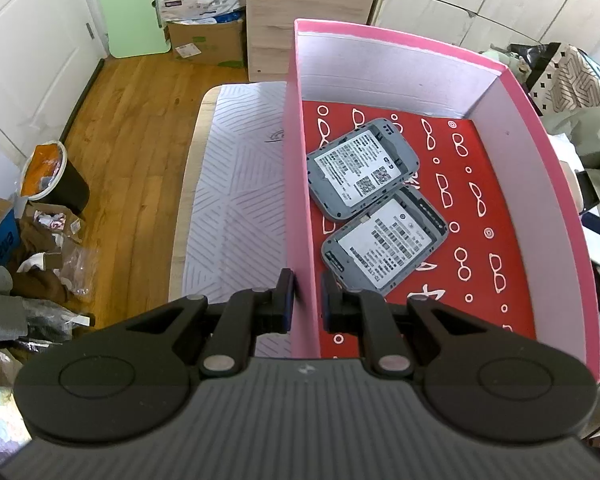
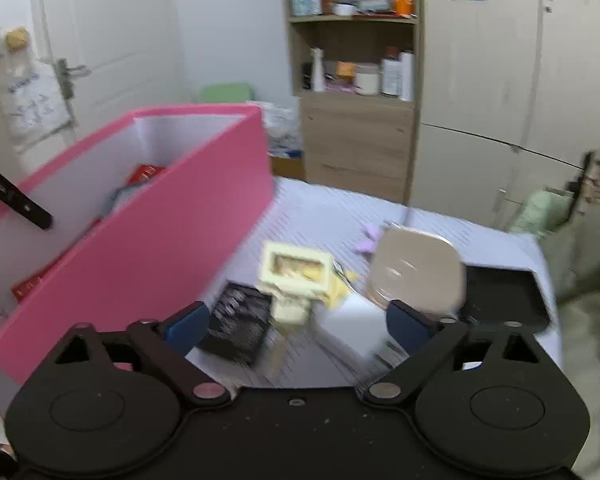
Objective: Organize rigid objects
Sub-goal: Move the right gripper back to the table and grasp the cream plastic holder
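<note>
Left gripper (image 1: 308, 296) straddled the pink box's (image 1: 296, 184) side wall, fingers nearly closed on it, apparently steadying the box for loading. Two grey devices (image 1: 360, 168) lay on its red floor, seen clearly only in the left view. Right gripper (image 2: 296, 322) gaped wide and empty over the table's (image 2: 324, 216) blurred clutter, a cream frame (image 2: 296, 268) and beige slab (image 2: 416, 272), absent from the left view.
</note>
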A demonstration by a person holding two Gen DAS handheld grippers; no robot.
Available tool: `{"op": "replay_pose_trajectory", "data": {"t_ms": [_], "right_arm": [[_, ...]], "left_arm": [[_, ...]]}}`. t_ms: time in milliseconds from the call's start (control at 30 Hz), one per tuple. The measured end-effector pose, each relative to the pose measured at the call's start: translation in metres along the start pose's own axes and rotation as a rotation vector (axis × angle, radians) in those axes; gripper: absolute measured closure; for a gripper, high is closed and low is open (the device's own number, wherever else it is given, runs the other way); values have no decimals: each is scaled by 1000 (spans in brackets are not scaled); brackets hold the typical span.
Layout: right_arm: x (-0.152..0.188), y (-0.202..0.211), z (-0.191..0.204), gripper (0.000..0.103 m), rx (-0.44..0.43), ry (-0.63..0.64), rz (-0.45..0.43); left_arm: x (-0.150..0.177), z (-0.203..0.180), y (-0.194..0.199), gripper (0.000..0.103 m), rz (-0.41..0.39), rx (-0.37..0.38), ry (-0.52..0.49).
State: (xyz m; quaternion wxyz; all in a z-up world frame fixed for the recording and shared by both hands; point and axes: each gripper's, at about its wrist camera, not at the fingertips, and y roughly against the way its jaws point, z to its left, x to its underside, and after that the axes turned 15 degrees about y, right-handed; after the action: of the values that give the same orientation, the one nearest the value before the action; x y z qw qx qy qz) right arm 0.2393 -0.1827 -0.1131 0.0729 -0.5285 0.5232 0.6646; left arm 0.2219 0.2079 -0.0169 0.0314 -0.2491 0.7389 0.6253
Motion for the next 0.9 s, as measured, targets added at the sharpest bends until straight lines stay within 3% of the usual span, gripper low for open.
{"op": "replay_pose_trajectory", "data": {"t_ms": [133, 300, 400, 467, 600, 900], "right_arm": [[-14, -24, -2, 20, -33, 6, -1], [-26, -49, 1, 20, 25, 52, 67], [-26, -57, 0, 43, 15, 30, 103], [-27, -55, 1, 48, 21, 35, 95], [-27, -45, -1, 48, 14, 7, 72], [-37, -7, -35, 48, -214, -233, -51]], "left_arm": [[1, 3, 1, 91, -8, 5, 27], [1, 1, 1, 91, -13, -1, 37], [1, 0, 0, 91, -12, -5, 36], [1, 0, 0, 91, -10, -6, 35], [0, 0, 0, 91, -9, -8, 33], [1, 1, 0, 91, -8, -8, 31]]}}
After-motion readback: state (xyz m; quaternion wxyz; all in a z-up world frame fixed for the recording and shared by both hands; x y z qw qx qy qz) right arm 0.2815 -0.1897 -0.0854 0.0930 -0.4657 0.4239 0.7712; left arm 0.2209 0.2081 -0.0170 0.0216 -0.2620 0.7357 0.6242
